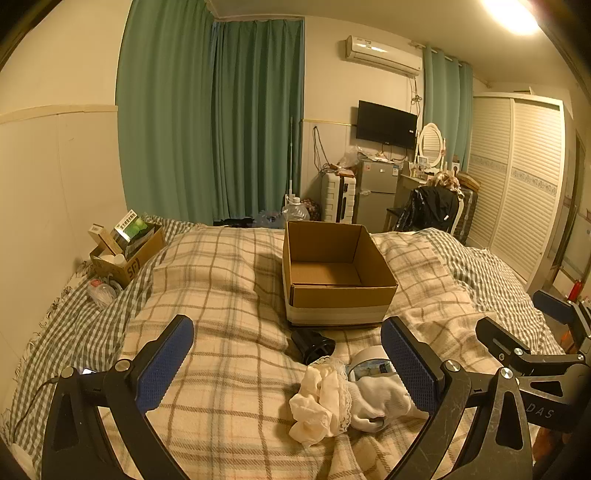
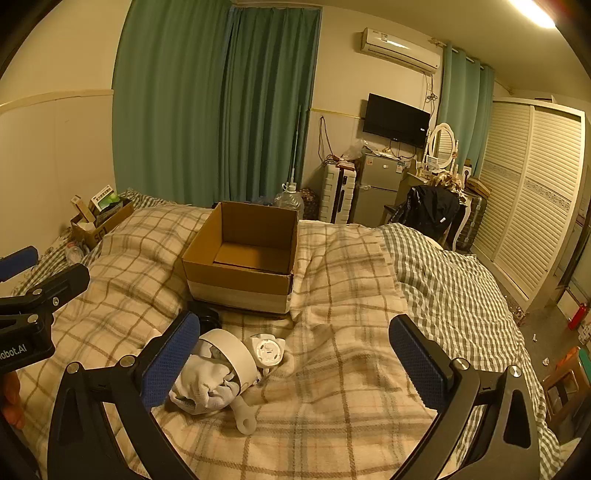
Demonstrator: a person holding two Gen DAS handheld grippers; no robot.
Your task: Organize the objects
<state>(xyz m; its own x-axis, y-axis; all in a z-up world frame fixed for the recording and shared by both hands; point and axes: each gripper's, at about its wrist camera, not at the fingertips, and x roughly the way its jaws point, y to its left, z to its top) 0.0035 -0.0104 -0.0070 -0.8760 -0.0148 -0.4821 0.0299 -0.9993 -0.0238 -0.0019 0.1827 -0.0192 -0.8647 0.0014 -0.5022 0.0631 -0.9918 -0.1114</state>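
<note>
Left gripper (image 1: 288,363): wide, holding nothing. Right gripper (image 2: 295,358): wide, holding nothing. The cardboard box (image 1: 334,273) stands open mid-bed (image 1: 221,280). The white sock (image 1: 376,400), cream cloth (image 1: 317,406), tape roll (image 2: 232,354) and black object (image 1: 314,345) lie just before it, toward the near edge

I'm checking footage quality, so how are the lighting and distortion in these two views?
Left wrist view: warm yellow cast, ceiling light blown out top right, fisheye bending the walls. Right wrist view: same glare, cardboard box interior shadowed, edges vignetted black.
</note>
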